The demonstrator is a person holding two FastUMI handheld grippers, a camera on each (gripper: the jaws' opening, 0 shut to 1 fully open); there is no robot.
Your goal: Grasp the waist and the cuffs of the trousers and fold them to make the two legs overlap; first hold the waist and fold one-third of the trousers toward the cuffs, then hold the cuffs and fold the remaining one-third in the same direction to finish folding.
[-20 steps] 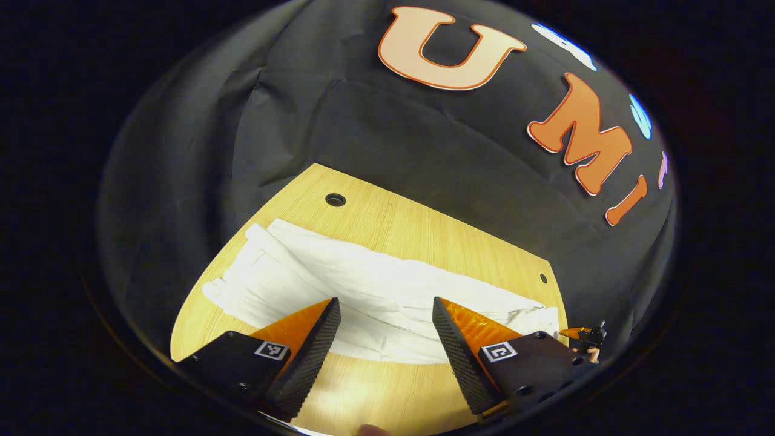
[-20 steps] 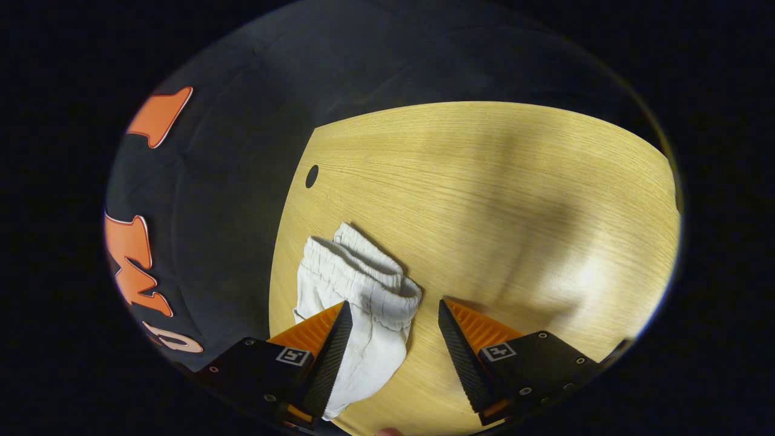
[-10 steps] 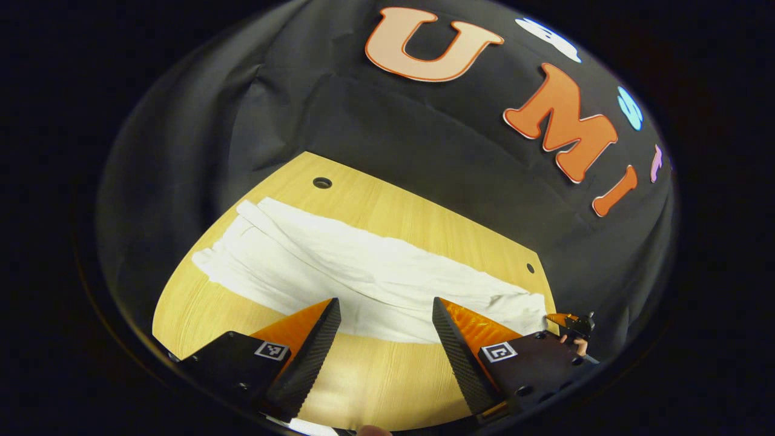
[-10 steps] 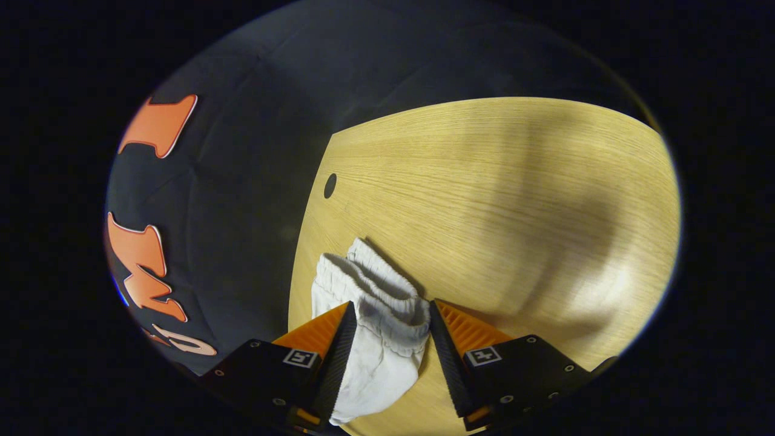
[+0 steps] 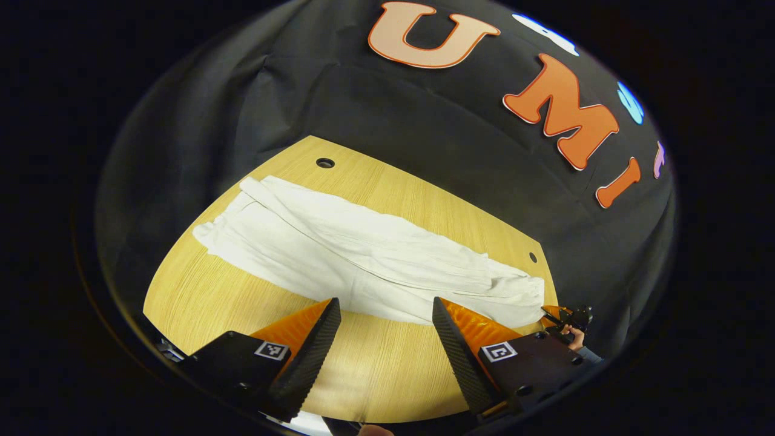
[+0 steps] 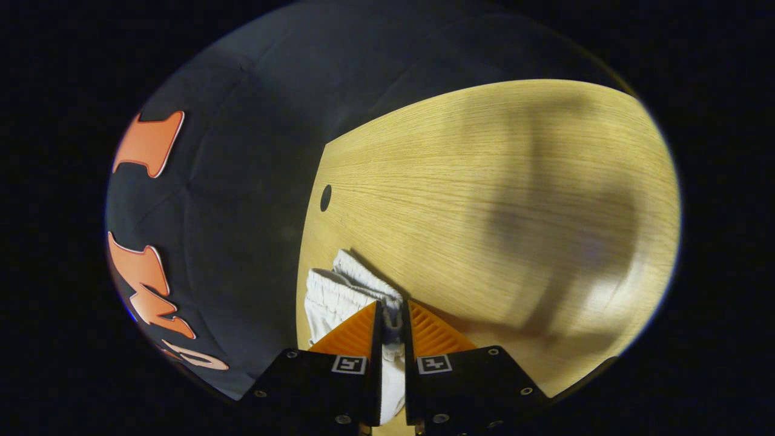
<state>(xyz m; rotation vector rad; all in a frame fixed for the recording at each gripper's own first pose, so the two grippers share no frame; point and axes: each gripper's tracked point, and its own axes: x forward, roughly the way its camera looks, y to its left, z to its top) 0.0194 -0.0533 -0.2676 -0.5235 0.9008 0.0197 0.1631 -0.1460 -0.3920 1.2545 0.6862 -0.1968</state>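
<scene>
White trousers [image 5: 363,248] lie stretched across the wooden table [image 5: 375,369], legs lying together, cuffs [image 5: 212,233] at the far left end. In the left gripper view my left gripper [image 5: 384,303] hovers open over the trousers' near edge, holding nothing. At the right end of the trousers, the other gripper [image 5: 557,315] and a hand sit at the waist. In the right gripper view my right gripper [image 6: 393,306] is shut on the gathered elastic waist [image 6: 339,287], with cloth pinched between both fingers.
The table has small round holes [image 5: 325,163] [image 5: 533,257] near its far edge, one seen beside the waist [image 6: 326,197]. Bare wood [image 6: 484,181] spreads beyond the waist. Black booth cloth surrounds the table.
My right gripper closed from wide open onto the waistband. My left gripper drew back toward the table's near edge, staying open, so the trousers now lie farther from it.
</scene>
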